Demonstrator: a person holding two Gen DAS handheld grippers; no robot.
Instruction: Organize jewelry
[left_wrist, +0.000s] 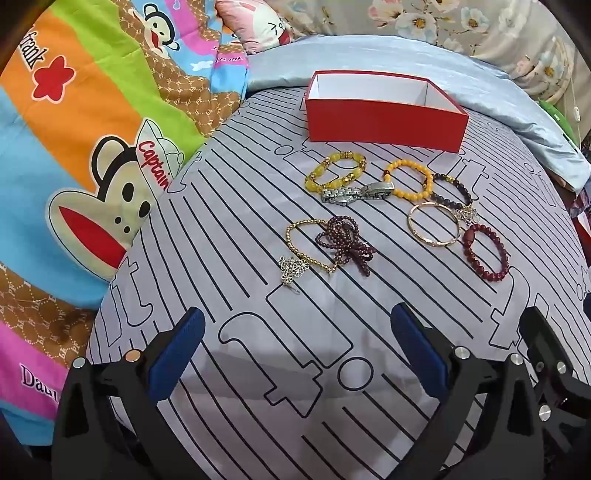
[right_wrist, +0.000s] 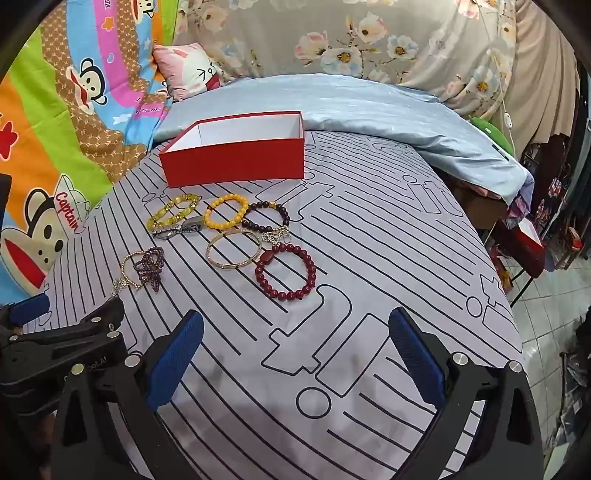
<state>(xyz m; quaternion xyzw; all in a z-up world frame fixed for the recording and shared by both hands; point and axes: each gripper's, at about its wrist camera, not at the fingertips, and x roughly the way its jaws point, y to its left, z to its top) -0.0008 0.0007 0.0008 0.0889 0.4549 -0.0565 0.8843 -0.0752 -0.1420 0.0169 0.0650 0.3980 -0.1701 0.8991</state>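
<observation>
An open red box (left_wrist: 384, 123) with a white, empty inside stands at the far side of the striped cloth; it also shows in the right wrist view (right_wrist: 236, 162). In front of it lie several bracelets: a yellow-gold beaded one (left_wrist: 334, 171), a silver watch (left_wrist: 354, 194), an orange beaded one (left_wrist: 408, 179), a dark beaded one (left_wrist: 452, 190), a gold bangle (left_wrist: 434, 225), a red beaded one (left_wrist: 485, 253) (right_wrist: 286, 271), a gold chain (left_wrist: 306, 245) and a garnet strand (left_wrist: 345, 245). My left gripper (left_wrist: 295, 343) is open and empty, short of the jewelry. My right gripper (right_wrist: 295, 343) is open and empty too.
The grey striped cloth (left_wrist: 258, 369) covers a bed. A colourful cartoon quilt (left_wrist: 74, 147) lies to the left, a light blue blanket (right_wrist: 369, 110) and floral bedding (right_wrist: 332, 40) behind. The bed's right edge drops to a tiled floor (right_wrist: 546, 332).
</observation>
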